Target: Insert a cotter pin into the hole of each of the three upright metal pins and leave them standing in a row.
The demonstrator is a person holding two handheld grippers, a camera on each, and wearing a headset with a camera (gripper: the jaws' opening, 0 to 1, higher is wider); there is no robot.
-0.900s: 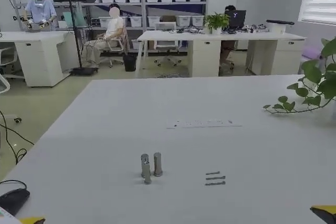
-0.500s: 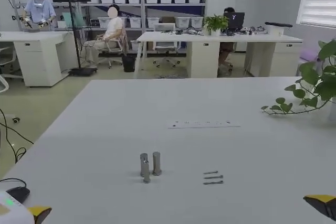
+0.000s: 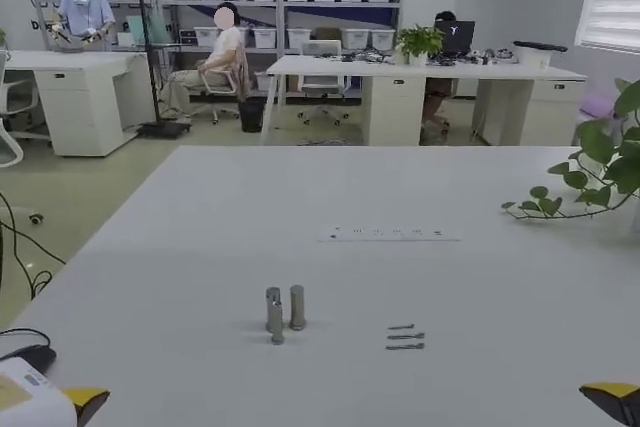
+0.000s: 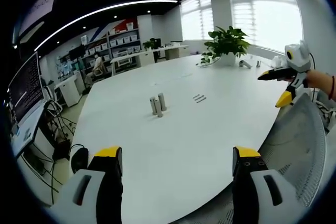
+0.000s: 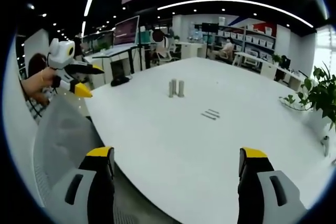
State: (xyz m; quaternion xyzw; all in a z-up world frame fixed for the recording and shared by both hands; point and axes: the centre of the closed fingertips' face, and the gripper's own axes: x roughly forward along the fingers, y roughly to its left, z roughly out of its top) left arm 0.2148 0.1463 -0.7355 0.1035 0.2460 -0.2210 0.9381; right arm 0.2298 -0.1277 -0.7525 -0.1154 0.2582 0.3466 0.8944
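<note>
Reaching looked to be the step in hand, since neither tool held anything. The left tool (image 4: 177, 153) and the right tool (image 5: 177, 153) hung off the near edge of the desk (image 3: 400, 187), one toward each near corner, jaws spread wide and empty.

The metal pins (image 3: 283, 313) stood upright in a tight clump a little in from the near edge, about midway along it. The cotter pins (image 3: 405, 337) lay flat beside them, on the side toward the right edge and apart from the clump.

To do it well, the right tool would best pinch one cotter pin by an end, low to the desk, without nudging its neighbours. The left would meanwhile steady a single metal pin low on its shaft, as the clump looked easy to topple.

Counted: three metal pins, three cotter pins, two tools. No metal pin carried a cotter pin, as far as could be told at that size.
</note>
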